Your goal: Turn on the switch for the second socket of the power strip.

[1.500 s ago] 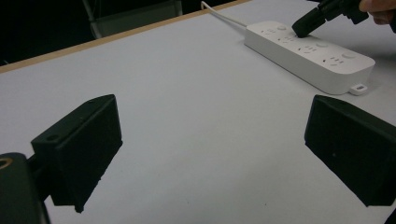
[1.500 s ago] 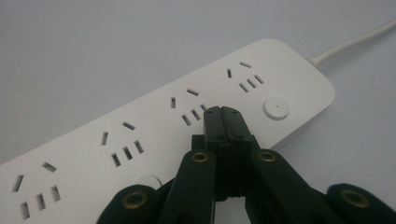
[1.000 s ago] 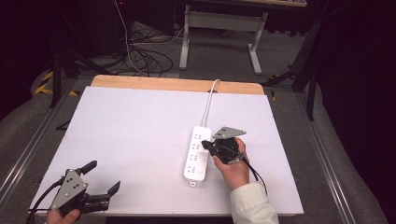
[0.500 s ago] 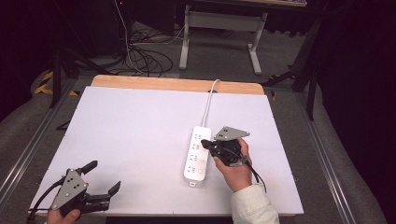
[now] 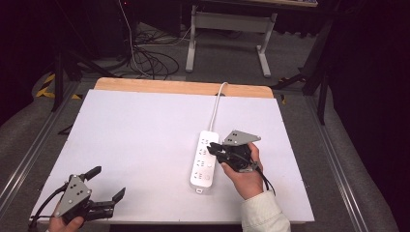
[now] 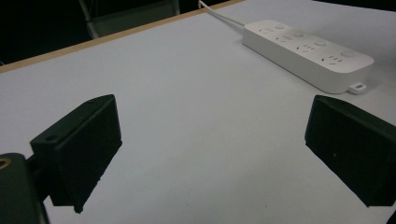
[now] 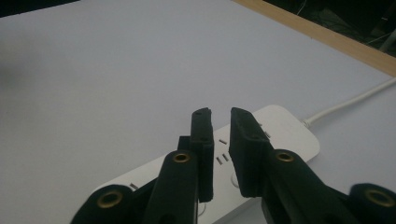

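One white power strip [image 5: 204,161], long, multi-socket, lying flat, corded

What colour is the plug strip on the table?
White. The power strip shows best in the left gripper view.

Right tool [image 7: 220,116] hides power strip [image 7: 285,128] middle.

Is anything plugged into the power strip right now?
No: in the left gripper view the power strip lies on the table with every visible socket bare, just its own white cord trailing off.
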Demonstrator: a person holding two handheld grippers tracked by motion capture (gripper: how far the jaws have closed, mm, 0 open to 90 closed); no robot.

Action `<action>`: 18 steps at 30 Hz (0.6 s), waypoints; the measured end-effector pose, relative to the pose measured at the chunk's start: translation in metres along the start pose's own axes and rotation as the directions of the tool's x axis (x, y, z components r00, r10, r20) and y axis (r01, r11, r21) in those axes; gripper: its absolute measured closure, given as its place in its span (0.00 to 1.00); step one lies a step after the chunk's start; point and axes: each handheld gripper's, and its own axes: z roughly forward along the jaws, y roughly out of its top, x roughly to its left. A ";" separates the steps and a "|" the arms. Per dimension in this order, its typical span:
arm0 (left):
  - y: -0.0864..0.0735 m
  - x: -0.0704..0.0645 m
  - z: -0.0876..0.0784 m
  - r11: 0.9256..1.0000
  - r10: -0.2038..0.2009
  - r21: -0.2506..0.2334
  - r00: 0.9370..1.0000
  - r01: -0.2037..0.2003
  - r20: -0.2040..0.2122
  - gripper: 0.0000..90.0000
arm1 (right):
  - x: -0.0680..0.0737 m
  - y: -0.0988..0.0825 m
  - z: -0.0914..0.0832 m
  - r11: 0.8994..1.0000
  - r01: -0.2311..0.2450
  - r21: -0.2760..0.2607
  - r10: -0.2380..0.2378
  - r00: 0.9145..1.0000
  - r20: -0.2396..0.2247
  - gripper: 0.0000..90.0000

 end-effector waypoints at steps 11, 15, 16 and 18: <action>0.000 0.000 0.000 1.000 -0.002 0.000 1.000 0.002 0.000 0.05 | 0.005 0.006 -0.009 1.000 0.013 -0.009 -0.013 1.000 0.002 0.52; 0.000 -0.001 0.000 1.000 0.003 0.000 1.000 -0.003 0.003 0.05 | 0.007 0.006 -0.015 1.000 0.025 -0.009 -0.025 1.000 0.001 0.45; 0.000 -0.001 0.000 1.000 0.004 0.001 1.000 -0.004 0.004 0.05 | 0.007 0.006 -0.017 1.000 0.026 -0.016 -0.026 1.000 0.002 0.43; 0.000 -0.001 0.000 1.000 0.004 0.001 1.000 -0.004 0.003 0.05 | 0.007 0.004 -0.022 1.000 0.021 -0.014 -0.021 1.000 -0.001 0.41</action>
